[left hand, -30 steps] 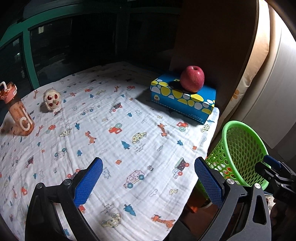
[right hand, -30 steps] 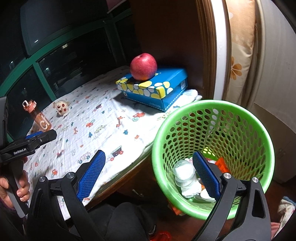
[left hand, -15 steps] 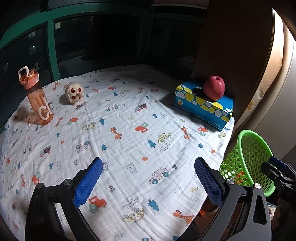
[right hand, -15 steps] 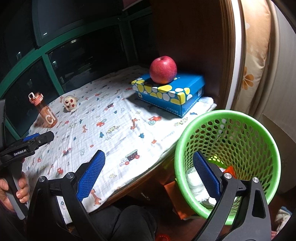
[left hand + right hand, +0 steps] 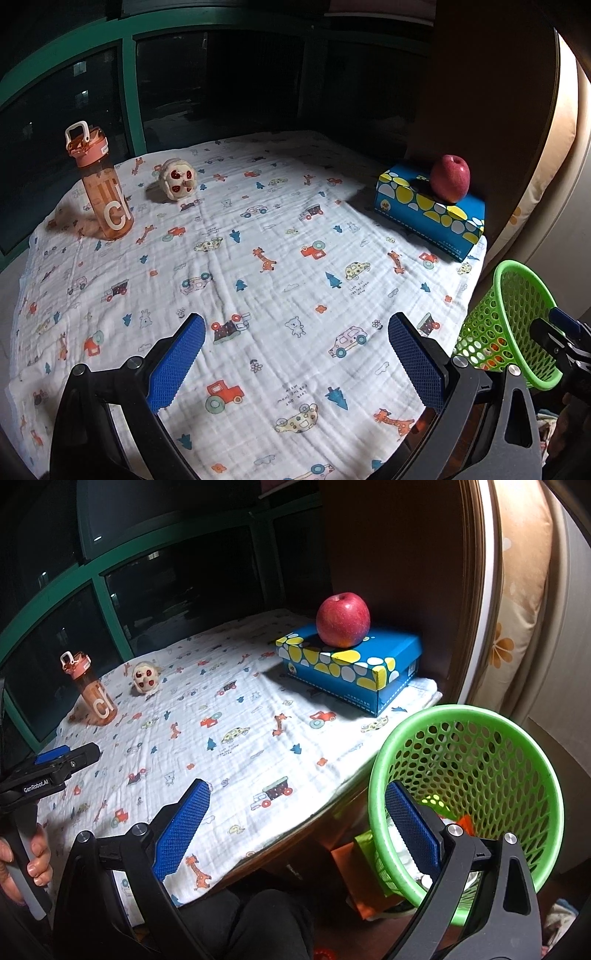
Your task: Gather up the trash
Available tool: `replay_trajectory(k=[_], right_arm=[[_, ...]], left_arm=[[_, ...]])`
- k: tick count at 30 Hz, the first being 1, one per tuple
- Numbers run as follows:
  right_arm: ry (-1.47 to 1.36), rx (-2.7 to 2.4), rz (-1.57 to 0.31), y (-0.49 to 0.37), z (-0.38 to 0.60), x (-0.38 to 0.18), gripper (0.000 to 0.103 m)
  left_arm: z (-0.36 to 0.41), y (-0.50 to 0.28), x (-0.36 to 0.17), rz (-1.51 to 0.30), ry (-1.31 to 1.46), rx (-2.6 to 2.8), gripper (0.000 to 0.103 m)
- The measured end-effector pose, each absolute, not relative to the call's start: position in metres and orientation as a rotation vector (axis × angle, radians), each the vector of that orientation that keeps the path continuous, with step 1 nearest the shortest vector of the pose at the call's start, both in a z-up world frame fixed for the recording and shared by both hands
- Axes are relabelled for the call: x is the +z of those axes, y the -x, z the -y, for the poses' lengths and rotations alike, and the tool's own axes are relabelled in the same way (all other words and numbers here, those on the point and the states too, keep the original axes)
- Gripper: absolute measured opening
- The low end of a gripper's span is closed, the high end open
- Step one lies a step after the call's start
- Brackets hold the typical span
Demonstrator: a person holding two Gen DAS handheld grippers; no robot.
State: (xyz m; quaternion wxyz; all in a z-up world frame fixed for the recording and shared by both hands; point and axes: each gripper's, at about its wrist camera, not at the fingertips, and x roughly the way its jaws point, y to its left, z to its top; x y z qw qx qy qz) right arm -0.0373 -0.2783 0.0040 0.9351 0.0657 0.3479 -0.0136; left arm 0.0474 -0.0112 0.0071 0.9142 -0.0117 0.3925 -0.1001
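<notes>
Both claws have pulled back from the green basket [image 5: 476, 797], left claw [image 5: 295, 365] & right claw [image 5: 299, 823] wide, empty. Bench [image 5: 280, 251] shows no obvious trash, so scan its far-left corner w/ bottle [image 5: 99, 184] & toy [image 5: 178, 179] before committing.

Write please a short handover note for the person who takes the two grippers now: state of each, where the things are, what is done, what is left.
Left gripper: open, empty, over the printed cloth.
Right gripper: open, empty, by the green basket.
Done: the basket, beside the table edge, already holds white and orange scraps.
On the cloth: bottle, small toy, apple on blue box.
Left: no obvious loose trash visible; check before stopping.
</notes>
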Motion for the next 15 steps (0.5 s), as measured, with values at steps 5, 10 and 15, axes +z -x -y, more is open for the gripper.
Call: replay_trajectory(k=[5, 10, 15], right_arm=[[-0.114, -0.036, -0.712, 0.0385, 0.2756, 0.0024, 0.096], [-0.124, -0.036, -0.707, 0.0398, 0.2765, 0.0036, 0.096], [-0.125, -0.041, -0.703, 0.0411, 0.2771, 0.0041, 0.096]], left_arm=[[0.0103, -0.0451, 0.0060, -0.808, 0.026, -0.193, 0.096], [0.0108, -0.0429, 0.0060, -0.804, 0.022, -0.184, 0.096], [0.0087, -0.0407, 0.0067, -0.799, 0.024, -0.168, 0.096]])
